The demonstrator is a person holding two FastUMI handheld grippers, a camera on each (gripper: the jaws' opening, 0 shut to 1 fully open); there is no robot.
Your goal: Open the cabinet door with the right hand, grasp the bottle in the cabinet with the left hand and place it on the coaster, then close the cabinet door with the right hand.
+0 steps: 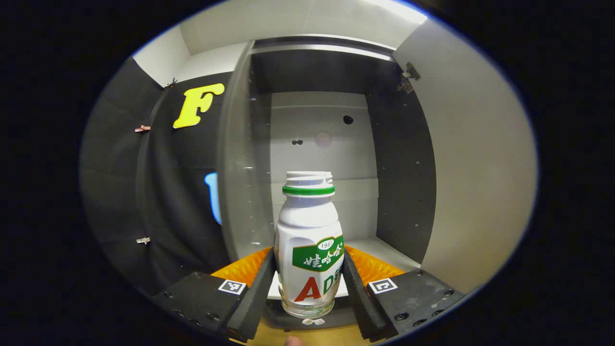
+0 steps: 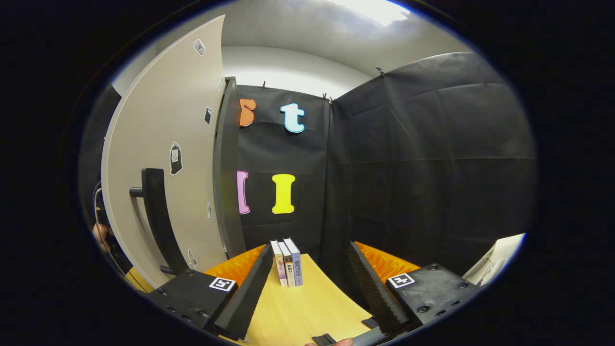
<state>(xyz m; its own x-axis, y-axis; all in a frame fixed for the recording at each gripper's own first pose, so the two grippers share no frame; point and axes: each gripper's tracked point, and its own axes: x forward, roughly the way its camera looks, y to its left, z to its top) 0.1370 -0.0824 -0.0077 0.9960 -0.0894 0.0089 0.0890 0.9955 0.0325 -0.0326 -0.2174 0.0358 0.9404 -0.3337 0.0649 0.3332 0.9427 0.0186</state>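
Three books (image 2: 287, 263) stand upright on the wooden table (image 2: 307, 307).

My left gripper (image 1: 308, 278) fingers cover the bottle (image 1: 310, 240) flanks; its base hides the cabinet (image 1: 403, 158) sill. In right gripper view, cabinet door (image 2: 163, 144) bottom and handle (image 2: 161, 226) foot sit behind my finger. Book (image 2: 287, 262) titles too small.

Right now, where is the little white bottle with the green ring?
In the left gripper view, the white plastic bottle with the green ring stands upright between the left gripper fingers, at the open grey cabinet's front edge.
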